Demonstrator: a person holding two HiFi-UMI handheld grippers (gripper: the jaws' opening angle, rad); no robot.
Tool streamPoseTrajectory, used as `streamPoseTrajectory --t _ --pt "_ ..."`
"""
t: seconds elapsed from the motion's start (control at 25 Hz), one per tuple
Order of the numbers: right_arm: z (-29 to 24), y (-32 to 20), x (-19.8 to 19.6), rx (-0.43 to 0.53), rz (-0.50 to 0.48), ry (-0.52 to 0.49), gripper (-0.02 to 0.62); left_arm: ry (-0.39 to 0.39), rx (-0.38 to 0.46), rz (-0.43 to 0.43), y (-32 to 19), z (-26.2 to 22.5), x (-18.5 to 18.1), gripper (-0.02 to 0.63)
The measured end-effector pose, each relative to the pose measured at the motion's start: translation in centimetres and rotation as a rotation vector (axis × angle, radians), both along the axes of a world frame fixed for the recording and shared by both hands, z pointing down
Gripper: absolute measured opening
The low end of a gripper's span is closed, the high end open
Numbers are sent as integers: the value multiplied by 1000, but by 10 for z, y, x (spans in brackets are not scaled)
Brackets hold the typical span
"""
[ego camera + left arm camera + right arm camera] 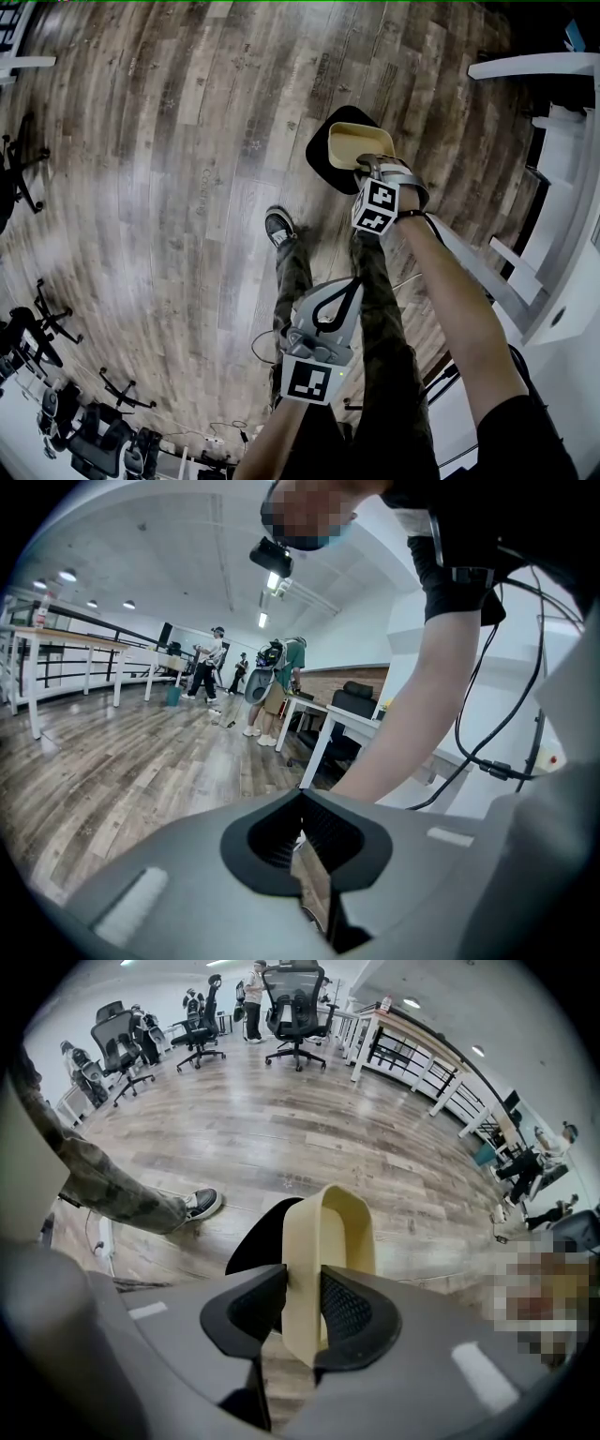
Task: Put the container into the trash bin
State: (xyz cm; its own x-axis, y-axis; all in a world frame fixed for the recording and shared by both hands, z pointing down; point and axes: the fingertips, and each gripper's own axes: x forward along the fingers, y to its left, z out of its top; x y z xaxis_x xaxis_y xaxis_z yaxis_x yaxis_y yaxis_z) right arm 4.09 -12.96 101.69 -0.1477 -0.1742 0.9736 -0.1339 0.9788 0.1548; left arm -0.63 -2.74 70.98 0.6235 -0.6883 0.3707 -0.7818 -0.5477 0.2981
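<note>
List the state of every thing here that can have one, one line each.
container: clamped by its wall, held over the trash bin, not yet dropped.
trash bin: upright on the floor, under the container.
right gripper: shut on the container.
left gripper: shut, nothing between its jaws.

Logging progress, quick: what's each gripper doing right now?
Left gripper: closed, empty.
Right gripper: closed on the beige container rim.
</note>
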Motion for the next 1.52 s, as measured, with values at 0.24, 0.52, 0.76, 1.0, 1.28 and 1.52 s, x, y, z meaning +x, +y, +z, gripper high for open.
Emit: streamPoseTrajectory --t 0.24,0.52,0.76,1.0,1.28,1.52 --pt "1 -4 -1 11 1 6 121 4 -6 3 -1 2 -1 -2" --pt "2 -1 1 -1 1 9 120 1 -5 4 -2 1 0 -2" --pt "0 -1 3 -4 5 11 120 -1 8 7 -4 -1 0 -2" --pt "-8 2 10 1 11 11 120 -4 17 19 -2 -6 6 -2" --pt "-31 7 2 -8 39 -33 118 -37 51 42 -8 -22 -1 -2" --pt "-69 -1 13 3 64 -42 118 -54 100 53 -27 -52 2 -2"
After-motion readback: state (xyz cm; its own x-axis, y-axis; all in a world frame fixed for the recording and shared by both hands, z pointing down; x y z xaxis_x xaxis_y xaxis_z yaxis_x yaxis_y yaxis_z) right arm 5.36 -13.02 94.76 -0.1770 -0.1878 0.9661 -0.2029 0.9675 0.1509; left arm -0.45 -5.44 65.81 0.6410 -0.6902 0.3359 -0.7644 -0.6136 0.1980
